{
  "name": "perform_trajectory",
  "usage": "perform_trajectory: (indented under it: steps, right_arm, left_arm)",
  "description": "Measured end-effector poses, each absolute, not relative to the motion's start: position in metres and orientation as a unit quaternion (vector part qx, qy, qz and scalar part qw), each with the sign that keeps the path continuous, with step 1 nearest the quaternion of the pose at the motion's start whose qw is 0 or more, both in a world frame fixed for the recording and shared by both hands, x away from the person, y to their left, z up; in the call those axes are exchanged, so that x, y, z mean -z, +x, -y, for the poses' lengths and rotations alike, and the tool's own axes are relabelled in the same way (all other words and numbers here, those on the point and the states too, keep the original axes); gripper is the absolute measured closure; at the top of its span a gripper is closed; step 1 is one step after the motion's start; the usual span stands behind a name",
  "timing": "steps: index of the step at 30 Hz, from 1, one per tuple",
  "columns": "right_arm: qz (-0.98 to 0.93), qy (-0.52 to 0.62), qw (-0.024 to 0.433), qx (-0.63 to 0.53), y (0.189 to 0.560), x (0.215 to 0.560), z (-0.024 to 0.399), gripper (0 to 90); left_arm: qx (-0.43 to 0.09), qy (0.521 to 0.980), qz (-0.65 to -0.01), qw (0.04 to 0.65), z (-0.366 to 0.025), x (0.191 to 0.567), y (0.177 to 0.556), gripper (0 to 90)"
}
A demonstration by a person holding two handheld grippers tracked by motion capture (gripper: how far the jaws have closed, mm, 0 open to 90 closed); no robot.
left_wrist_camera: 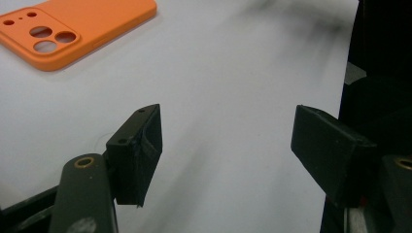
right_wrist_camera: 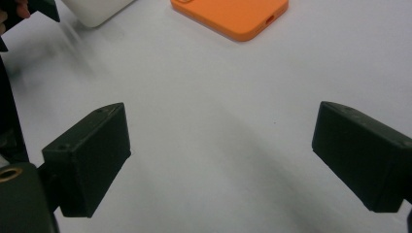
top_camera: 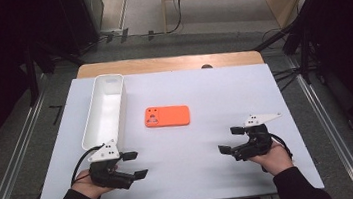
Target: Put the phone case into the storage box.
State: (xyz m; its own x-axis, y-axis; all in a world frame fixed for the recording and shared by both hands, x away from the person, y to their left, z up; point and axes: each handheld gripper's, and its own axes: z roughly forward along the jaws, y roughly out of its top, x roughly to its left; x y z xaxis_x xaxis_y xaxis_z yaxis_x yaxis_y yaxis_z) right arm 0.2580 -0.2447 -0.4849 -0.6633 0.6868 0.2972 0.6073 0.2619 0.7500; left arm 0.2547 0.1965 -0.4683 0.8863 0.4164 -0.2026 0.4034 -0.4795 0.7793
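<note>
While both hands wait at the near edge, the orange phone case (top_camera: 167,116) lies flat in the middle of the white table (top_camera: 223,89), camera cut-outs facing up, its long axis running left to right across the table. Just to its left, not touching, stands the long white tray (top_camera: 104,109), its length running away from the person. Now the grippers: the left gripper (top_camera: 135,165) sits below the tray's near end, jaws apart and empty, and the case lies ahead of it and off to the right. Over on the other side, the right gripper (top_camera: 231,140) also has its jaws wide apart with nothing between them, the case ahead and to its left. It's close, but the left looks slightly nearer to me.
</note>
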Motion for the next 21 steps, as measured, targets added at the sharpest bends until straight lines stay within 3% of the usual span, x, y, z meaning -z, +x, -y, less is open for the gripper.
perform_trajectory:
  steps: [21]
  right_arm:
    - [-0.796,0.396,0.031,-0.457,0.274,0.485,0.232,5.8]
  left_arm:
    - [-0.005,0.861,-0.237,0.45,-0.197,0.468,0.254,27.4]
